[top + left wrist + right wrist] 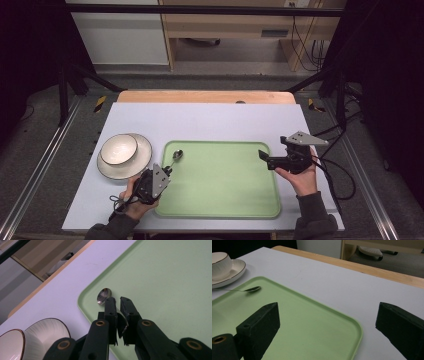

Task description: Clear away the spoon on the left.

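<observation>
Nearest the lens in the left gripper view, the black two-jaw left gripper (117, 302) has its jaws drawn close about the thin handle of a small polished metal spoon (104, 296), a narrow slit remaining between the tips; the grip reads as clenched on the handle, though how firmly the pads bite cannot be told. The spoon's bowl lies on the pale green rectangular plastic tray (225, 185), just inside the tray's far left corner, with the handle running back toward the near left of the white-covered tabletop (210, 120). Just beside that corner, toward the tabletop's left edge, a white ribbed ceramic bowl with a dark rim (118, 148) stands on a matching white saucer (142, 157). The black right gripper (267, 157) is held over the tray's right edge with its jaws released and wide, nothing between them. The step in hand appears to be the handling of the spoon at the tray corner. To do it well, the handle should sit square across both pads and not at their very tips, since a slim, slick handle is apt to pivot or slip; any lift should be straight and slow, the bowl kept level, and the path chosen so the handle clears the saucer's rim. The right gripper is best left well apart until needed.
</observation>
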`<action>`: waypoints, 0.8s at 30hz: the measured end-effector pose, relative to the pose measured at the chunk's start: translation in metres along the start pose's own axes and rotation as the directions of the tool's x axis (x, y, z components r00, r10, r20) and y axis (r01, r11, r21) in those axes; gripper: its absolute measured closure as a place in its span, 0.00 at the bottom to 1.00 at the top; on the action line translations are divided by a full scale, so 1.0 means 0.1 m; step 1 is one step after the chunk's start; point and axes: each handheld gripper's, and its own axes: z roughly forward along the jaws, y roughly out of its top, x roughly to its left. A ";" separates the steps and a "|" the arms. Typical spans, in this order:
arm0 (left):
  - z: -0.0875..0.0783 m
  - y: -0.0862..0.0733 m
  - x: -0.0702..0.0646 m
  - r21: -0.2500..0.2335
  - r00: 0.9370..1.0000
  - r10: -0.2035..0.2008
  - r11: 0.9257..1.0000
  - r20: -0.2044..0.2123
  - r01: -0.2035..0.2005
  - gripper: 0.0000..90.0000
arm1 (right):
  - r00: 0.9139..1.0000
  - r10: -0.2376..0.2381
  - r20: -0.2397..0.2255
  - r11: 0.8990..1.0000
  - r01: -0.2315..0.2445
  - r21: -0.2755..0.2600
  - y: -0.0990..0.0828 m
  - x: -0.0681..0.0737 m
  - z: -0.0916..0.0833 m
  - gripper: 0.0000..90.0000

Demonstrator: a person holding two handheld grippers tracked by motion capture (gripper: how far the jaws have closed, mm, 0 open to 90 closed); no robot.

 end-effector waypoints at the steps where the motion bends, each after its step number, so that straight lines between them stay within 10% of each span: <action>1: 0.00 0.00 0.00 0.002 1.000 0.007 1.000 -0.001 -0.007 0.93 | 1.000 0.000 0.000 1.000 0.000 0.000 0.00 0.00 0.00 0.06; 24: 0.03 0.01 -0.08 0.020 0.997 0.073 0.997 0.032 -0.074 0.88 | 1.000 -0.003 -0.003 1.000 0.003 -0.001 0.00 0.01 -0.01 0.06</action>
